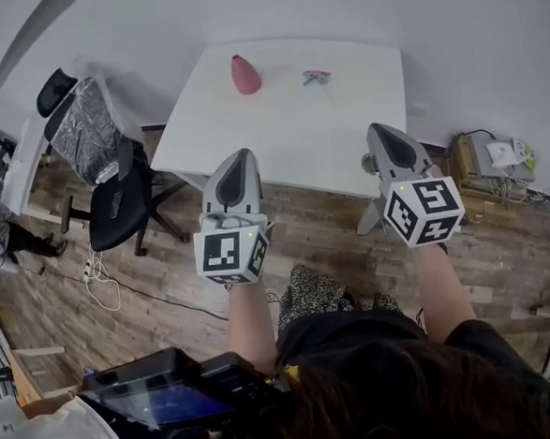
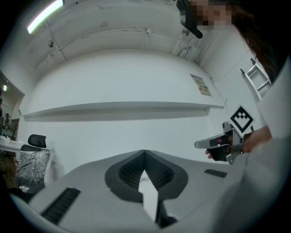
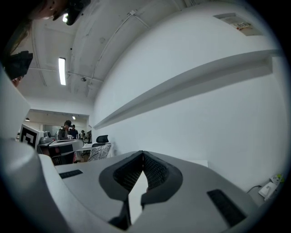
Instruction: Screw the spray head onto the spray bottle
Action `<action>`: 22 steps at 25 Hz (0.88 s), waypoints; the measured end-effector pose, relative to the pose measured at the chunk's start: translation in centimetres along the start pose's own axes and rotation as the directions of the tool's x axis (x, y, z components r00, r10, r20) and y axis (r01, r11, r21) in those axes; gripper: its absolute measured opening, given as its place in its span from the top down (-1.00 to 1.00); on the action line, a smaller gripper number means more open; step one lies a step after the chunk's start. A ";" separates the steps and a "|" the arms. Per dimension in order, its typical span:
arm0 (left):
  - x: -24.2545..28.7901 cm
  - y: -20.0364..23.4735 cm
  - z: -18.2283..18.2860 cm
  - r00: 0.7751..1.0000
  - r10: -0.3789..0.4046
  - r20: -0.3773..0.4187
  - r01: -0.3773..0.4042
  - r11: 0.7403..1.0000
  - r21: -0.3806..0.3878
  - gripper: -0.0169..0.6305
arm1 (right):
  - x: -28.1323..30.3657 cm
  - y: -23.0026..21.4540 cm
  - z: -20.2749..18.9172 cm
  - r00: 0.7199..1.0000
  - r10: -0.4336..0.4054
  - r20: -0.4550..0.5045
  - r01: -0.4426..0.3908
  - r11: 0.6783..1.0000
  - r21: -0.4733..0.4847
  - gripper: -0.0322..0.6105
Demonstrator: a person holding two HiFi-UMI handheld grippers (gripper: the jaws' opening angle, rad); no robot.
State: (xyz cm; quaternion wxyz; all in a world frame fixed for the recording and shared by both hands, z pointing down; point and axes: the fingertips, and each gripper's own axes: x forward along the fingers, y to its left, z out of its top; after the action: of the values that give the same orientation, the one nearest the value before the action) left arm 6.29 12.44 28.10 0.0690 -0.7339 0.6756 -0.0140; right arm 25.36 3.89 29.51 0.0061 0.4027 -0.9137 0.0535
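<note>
I'm holding left gripper (image 1: 241, 160) and right gripper (image 1: 382, 131) closed, empty, short of bench (image 1: 278, 129). Spray bottle (image 1: 244, 74) and spray head (image 1: 317, 77) sitting apart, likely awaiting pickup.

This looks like an office. A white bench (image 1: 287, 119) stands by a plain white wall (image 1: 468, 22) on a wood floor (image 1: 120, 290). A black chair (image 1: 114, 202) on wheels is beside it, with something shiny draped over its back. Wires (image 1: 99, 278) lie on the floor, and more wires and small boxes (image 1: 487, 157) sit by the wall. Far off, people (image 3: 68, 130) are at desks under a long ceiling light (image 3: 62, 70). A ladder (image 2: 256, 79) stands by a wall
</note>
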 end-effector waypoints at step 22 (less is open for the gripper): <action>14.7 17.0 -4.8 0.987 -0.157 -0.029 0.156 0.988 -0.013 0.94 | 18.9 0.3 0.2 0.980 -0.197 -0.016 0.197 0.980 0.012 0.88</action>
State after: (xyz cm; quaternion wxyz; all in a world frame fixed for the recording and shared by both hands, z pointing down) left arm -9.77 -3.82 29.72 0.0538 -0.7847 0.6169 -0.0266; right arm 12.39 -9.86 30.32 0.0155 0.4909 -0.8689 0.0620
